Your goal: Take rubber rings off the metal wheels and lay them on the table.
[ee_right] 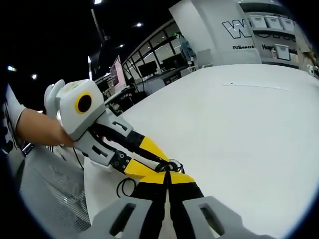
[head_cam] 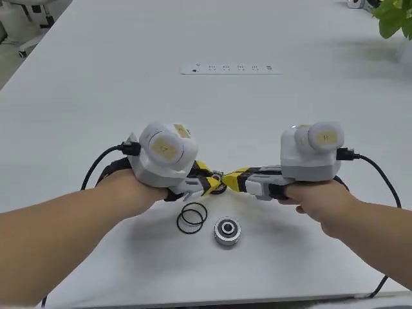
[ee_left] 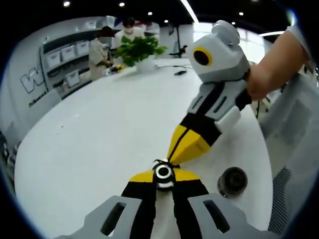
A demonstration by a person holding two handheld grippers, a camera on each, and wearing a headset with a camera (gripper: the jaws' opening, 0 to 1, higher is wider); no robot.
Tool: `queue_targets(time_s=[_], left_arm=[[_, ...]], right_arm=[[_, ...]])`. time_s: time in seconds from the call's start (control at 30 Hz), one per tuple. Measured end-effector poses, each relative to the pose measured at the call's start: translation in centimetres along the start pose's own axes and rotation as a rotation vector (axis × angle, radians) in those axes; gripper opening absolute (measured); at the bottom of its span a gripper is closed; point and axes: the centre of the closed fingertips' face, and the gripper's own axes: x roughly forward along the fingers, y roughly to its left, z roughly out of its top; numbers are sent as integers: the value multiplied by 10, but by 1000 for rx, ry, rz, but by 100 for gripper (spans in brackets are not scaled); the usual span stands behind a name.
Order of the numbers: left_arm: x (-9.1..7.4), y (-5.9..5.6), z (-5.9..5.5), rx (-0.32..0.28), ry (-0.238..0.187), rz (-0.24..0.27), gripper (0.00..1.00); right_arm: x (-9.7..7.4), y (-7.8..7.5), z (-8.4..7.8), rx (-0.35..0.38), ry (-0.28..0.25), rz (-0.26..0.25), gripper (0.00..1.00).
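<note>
Above the white table (head_cam: 96,96) my two grippers meet tip to tip. The left gripper (head_cam: 209,184) (ee_left: 163,175) is shut on a small metal wheel (head_cam: 219,186) (ee_left: 163,171) held in the air. The right gripper (head_cam: 230,180) (ee_right: 168,175) is shut on the thin black rubber ring (ee_right: 174,164) at that wheel's rim. It comes into the left gripper view from the upper right, as the right gripper (ee_left: 170,159). Two loose black rings (head_cam: 192,217) (ee_right: 124,186) lie overlapping on the table just below the jaws. Beside them stands a bare metal wheel (head_cam: 227,230) (ee_left: 232,181).
A white socket strip (head_cam: 230,69) lies far back on the table. A green plant (head_cam: 393,16) (ee_left: 139,50) stands at the far right corner, with two people (ee_left: 107,45) behind it. Black cables (head_cam: 96,168) trail from both grippers toward the near edge.
</note>
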Motion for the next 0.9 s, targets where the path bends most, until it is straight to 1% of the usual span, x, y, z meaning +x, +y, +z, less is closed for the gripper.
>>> queue_targets(time_s=[0.03, 0.07, 0.1, 0.13, 0.2, 0.27, 0.37, 0.43, 0.5, 0.63, 0.83, 0.87, 0.9], left_arm=[[0, 0, 0, 0, -1, -1, 11], [0, -1, 0, -1, -2, -1, 11], [0, 0, 1, -1, -2, 0, 11], [0, 0, 1, -2, -3, 0, 11], [0, 0, 1, -7, -6, 1, 11], [0, -1, 1, -6, -5, 3, 11], [0, -1, 1, -23, -11, 6, 11], [0, -1, 1, -34, -12, 7, 12], [1, -1, 1, -35, -12, 6, 12], [1, -1, 2, -38, -17, 6, 12], [1, -2, 3, -67, -30, -3, 14], [0, -6, 2, -69, -31, -23, 14], [-2, -8, 3, -62, -31, -34, 23]], right_arm=[[1, 3, 1, 6, -7, 13, 0], [2, 10, 7, 29, -38, 46, 0], [1, 9, 8, 18, -26, 26, 0], [1, 11, 7, -6, -19, 31, 0], [0, 11, 6, 3, -17, 36, 0], [-1, 12, 5, -5, -16, 37, 0], [-2, 11, 5, -2, -20, 31, 0], [-3, 6, 3, 5, -13, 4, 0], [-4, 2, 0, 9, -6, -9, 0], [-3, 1, -3, 17, -2, -3, 0], [-2, 2, -2, 19, -2, 4, 0], [-2, 1, -1, 21, -4, 4, 0], [-3, 0, -1, 23, -6, 4, 0]])
